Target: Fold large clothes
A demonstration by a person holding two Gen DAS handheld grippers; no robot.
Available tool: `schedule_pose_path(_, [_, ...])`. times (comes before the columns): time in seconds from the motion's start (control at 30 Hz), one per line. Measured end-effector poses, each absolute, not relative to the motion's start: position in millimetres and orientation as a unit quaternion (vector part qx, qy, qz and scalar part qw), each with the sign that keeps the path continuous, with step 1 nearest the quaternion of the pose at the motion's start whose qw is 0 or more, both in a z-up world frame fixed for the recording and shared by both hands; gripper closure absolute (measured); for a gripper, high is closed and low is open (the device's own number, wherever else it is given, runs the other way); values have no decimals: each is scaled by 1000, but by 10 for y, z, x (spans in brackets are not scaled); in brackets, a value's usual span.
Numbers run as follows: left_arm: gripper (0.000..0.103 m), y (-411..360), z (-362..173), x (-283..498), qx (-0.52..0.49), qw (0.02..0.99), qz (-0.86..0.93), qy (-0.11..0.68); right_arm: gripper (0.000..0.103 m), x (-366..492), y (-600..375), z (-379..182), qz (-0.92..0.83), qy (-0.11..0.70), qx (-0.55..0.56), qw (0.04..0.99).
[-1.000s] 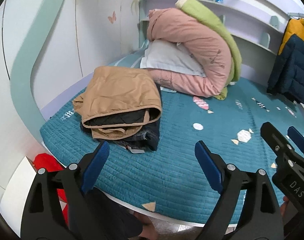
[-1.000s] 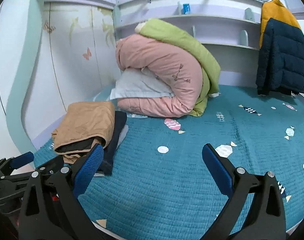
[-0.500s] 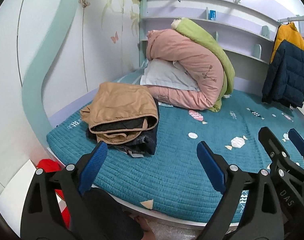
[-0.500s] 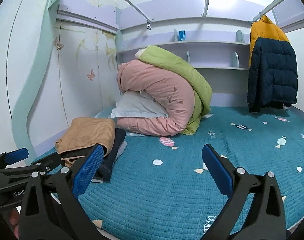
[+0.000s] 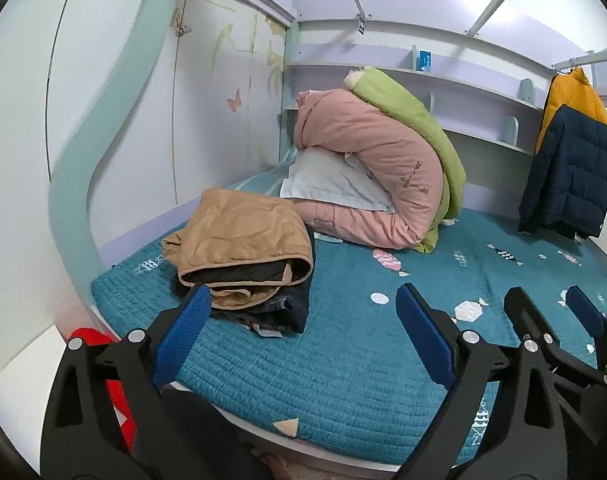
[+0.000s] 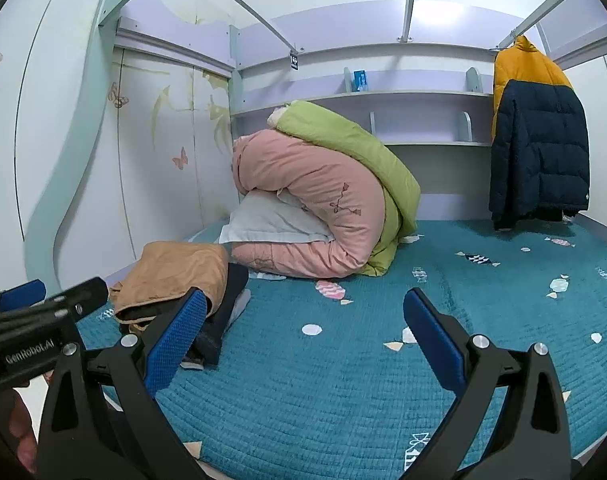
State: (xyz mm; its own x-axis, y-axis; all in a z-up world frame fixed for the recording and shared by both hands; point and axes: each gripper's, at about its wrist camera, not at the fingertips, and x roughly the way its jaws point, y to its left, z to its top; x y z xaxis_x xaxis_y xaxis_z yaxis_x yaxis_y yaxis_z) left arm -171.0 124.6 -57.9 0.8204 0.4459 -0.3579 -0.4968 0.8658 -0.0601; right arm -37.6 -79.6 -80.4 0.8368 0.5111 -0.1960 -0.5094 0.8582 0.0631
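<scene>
While both tools are held up over the near edge of the bed [image 5: 343,368], nothing is gripped by either one. The left gripper [image 5: 299,336] is spread wide, with its blue pads [image 5: 181,334] far apart and only air between them. The right gripper [image 6: 303,344] is spread just as wide, and nothing is held by its blue pads [image 6: 431,344] either. In the left wrist view the right gripper is seen at the right side, close by. In the right wrist view the left gripper is seen at the left side, and the words "GenRobot.AI" can be read on it.

A folded tan jacket [image 5: 239,240] is laid near the front left corner of the bed, on top of folded dark clothes [image 5: 287,312]. The pile is found just past the left finger of the left gripper, and it is not touched by either tool.

The bed is covered with a teal quilted cover with small candy shapes on it. Toward the back left corner, a rolled pink quilt [image 6: 315,208] is wrapped over a white pillow [image 6: 271,224], and a green quilt [image 6: 363,160] is draped on top of the pink one. By the back right edge of the bed, a yellow and navy puffer jacket [image 6: 539,136] is hung from a rail. A small blue box [image 6: 360,80] is stood on the shelf behind the bed. Something red [image 5: 103,380] is seen low down beside the bed's left side; what it is cannot be told.
</scene>
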Motion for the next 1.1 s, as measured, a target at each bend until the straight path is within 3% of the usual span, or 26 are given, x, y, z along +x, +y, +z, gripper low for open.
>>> schedule_pose_path(1.1, [9, 1475, -905, -1581, -89, 948, 239, 192, 8, -250, -682, -1008, 298, 149, 20, 943])
